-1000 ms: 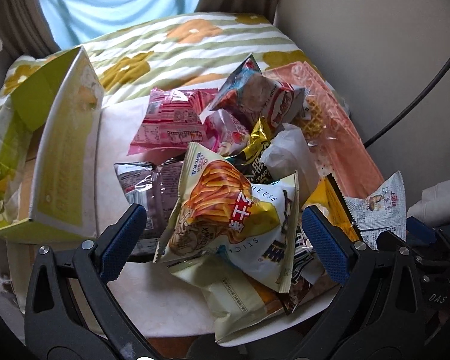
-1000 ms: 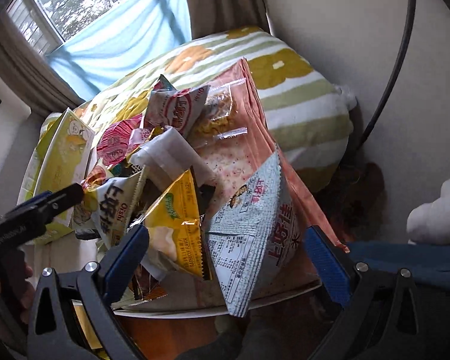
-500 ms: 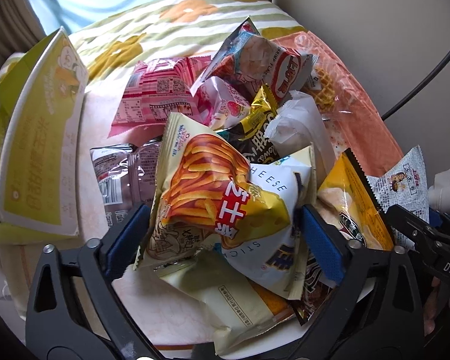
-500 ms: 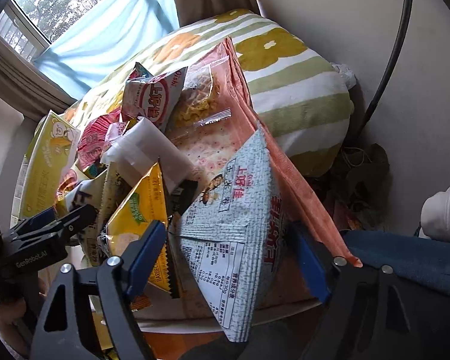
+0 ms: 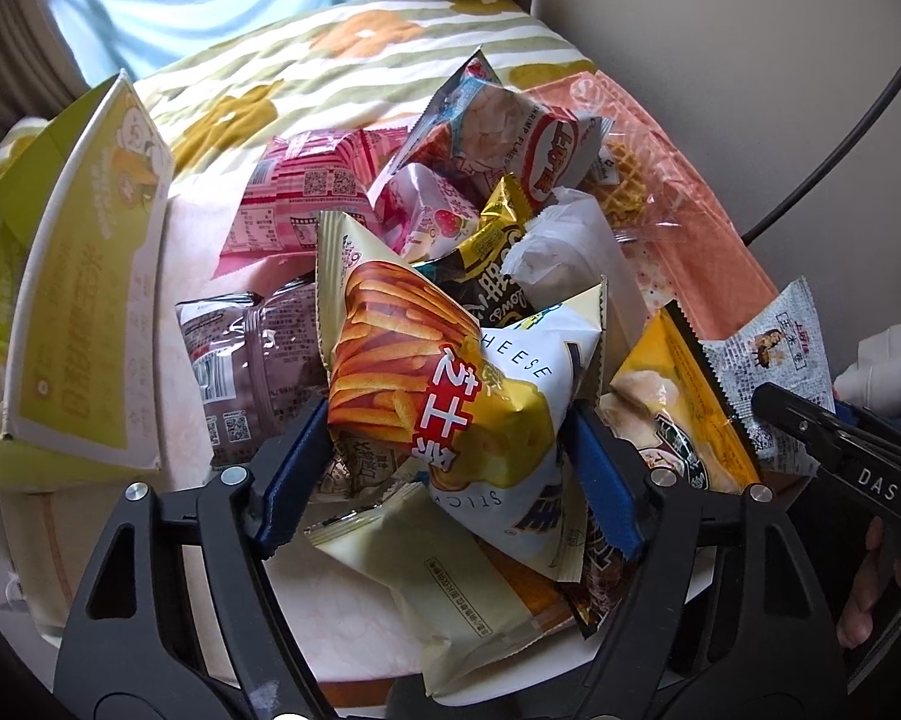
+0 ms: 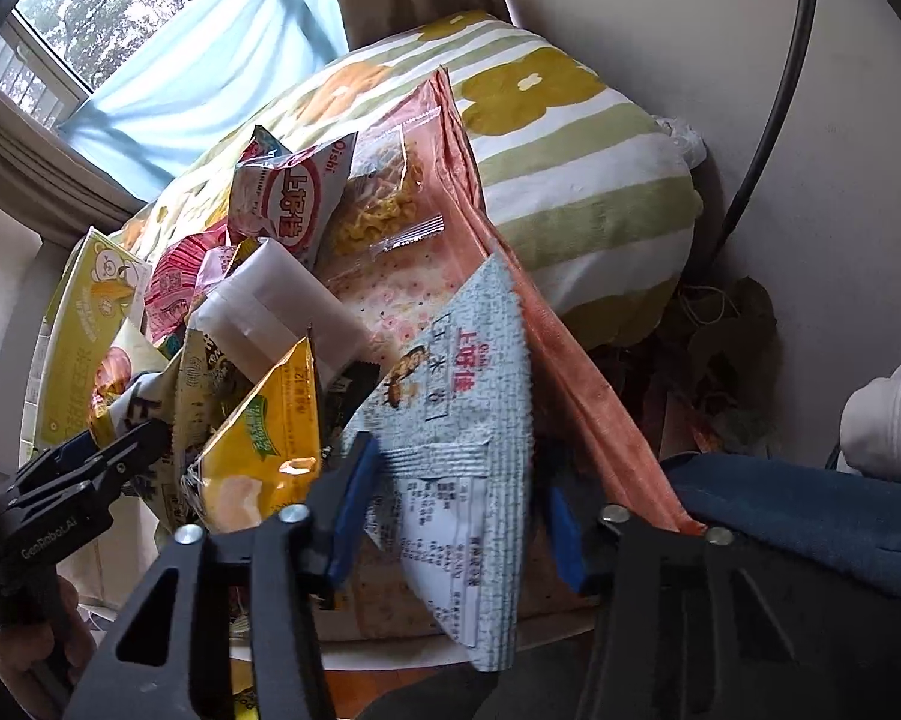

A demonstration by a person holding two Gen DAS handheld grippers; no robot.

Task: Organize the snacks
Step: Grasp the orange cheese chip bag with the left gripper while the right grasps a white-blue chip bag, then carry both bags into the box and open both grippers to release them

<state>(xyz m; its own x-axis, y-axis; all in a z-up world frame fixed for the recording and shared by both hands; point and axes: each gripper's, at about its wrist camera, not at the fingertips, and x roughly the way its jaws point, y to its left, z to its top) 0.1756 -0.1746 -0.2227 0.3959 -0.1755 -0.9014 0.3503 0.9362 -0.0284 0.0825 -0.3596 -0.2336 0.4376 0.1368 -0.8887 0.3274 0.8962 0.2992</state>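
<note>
A heap of snack bags lies on a small white table [image 5: 354, 654]. My left gripper [image 5: 447, 474] points down at the heap. Its jaws are closing, and both blue pads [image 5: 294, 474] press the sides of a yellow and white cheese stick bag [image 5: 450, 384] on top. My right gripper [image 6: 459, 516] works the heap's right side. Its jaws are closing too, on a pale blue-grey packet [image 6: 462, 420] that stands on edge between the pads. The packet's lower part hangs in front of the jaws.
An open yellow-green carton [image 5: 84, 312] stands left of the heap. Pink packets [image 5: 294, 204], a shrimp flakes bag [image 5: 510, 132] and a long orange noodle pack [image 5: 690, 240] lie behind. Flowered bedding [image 5: 330, 54] fills the back. A black cable [image 5: 840, 138] runs along the right wall.
Both pairs of jaws went from wide open to closing in on their bags. The cheese stick bag is squeezed narrower. The right gripper sank closer to the pale packet.
</note>
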